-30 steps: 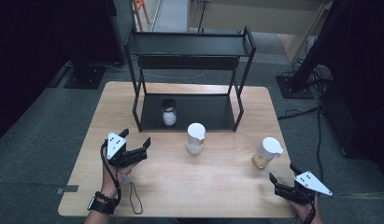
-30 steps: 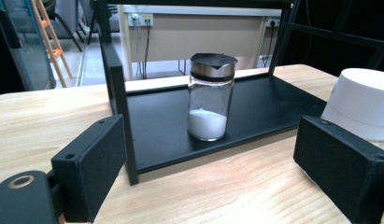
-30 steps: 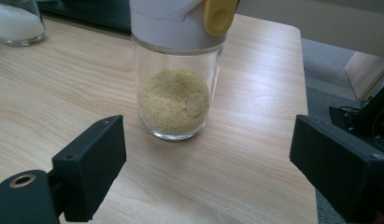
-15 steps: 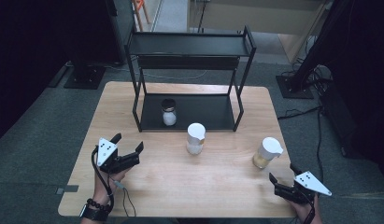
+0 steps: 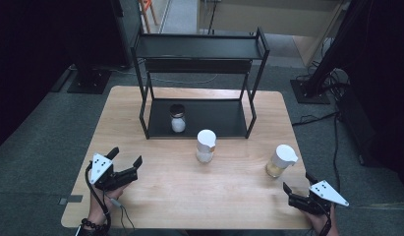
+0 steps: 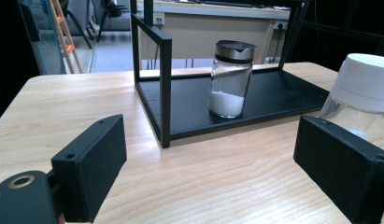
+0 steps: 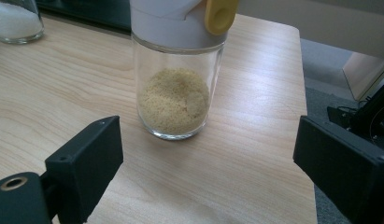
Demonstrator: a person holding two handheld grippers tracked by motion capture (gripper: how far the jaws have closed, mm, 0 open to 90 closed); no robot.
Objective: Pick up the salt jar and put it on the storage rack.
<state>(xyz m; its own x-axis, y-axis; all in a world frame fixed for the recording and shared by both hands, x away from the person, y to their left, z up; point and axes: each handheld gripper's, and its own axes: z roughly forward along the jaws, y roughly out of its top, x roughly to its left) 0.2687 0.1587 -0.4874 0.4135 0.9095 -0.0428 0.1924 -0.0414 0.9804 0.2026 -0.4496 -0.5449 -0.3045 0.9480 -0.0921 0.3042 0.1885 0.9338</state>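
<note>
Pale wooden table (image 5: 165, 196) carries a black metal shelf rack (image 5: 199, 73) at 12 o'clock; left hand-held gripper (image 5: 125, 163) and right hand-held gripper (image 5: 299, 186) gape wide, empty.

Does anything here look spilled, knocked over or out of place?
Nothing stands out. The dark-lidded jar stands upright on the black rack's bottom shelf; the two white-capped jars stand upright on the wooden table, with no spills around them. The left claw and right claw are open, holding nothing.
</note>
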